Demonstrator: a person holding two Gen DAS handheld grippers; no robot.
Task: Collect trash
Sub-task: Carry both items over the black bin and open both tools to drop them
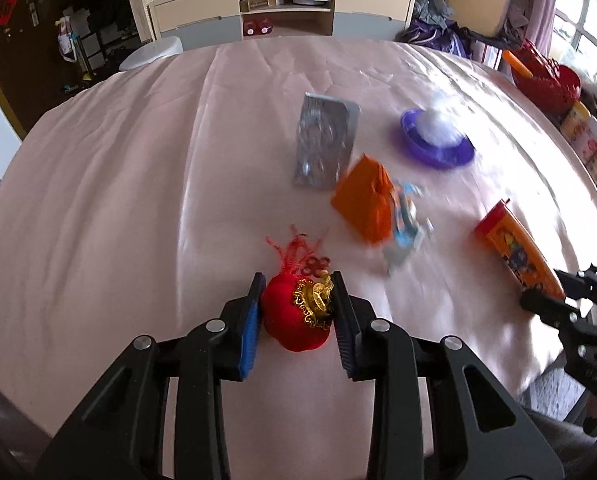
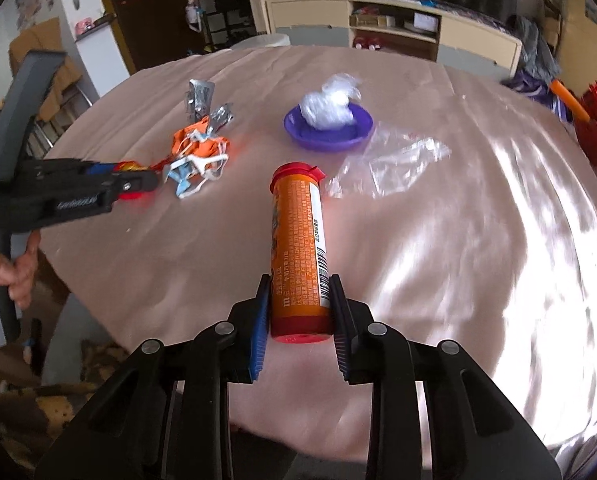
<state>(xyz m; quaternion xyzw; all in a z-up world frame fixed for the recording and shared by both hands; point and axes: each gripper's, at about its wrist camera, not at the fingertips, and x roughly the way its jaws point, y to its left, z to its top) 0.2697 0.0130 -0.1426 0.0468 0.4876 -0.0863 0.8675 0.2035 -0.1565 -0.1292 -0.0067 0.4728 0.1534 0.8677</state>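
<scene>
My left gripper [image 1: 298, 280] is clamped on the red pouch [image 1: 296, 320], pads pressing both its sides, just over the tablecloth [image 1: 118, 200]. My right gripper [image 2: 298, 284] is closed on the base end of the orange tube [image 2: 298, 248], whose capped end points away across the table.

So I judge two pieces are in hand and none yet binned; I see no bin in either view. Left on the cloth: the orange wrapper [image 1: 364, 200] with a blue-and-white scrap [image 1: 408, 220] touching it, the silver pack [image 1: 324, 144] just behind, and the white wad [image 1: 438, 124] sitting in the purple dish [image 1: 438, 156]. Most of the collecting is still ahead.

The right view alone shows a clear plastic bag [image 2: 390, 164] lying flat beside the dish; in the left view it is lost in glare and blur. It also shows the hand [image 2: 16, 272] on the left gripper's handle. The left view gives the pouch's gold trim and red tassel, and the right gripper only as a dark edge beyond the tube.
</scene>
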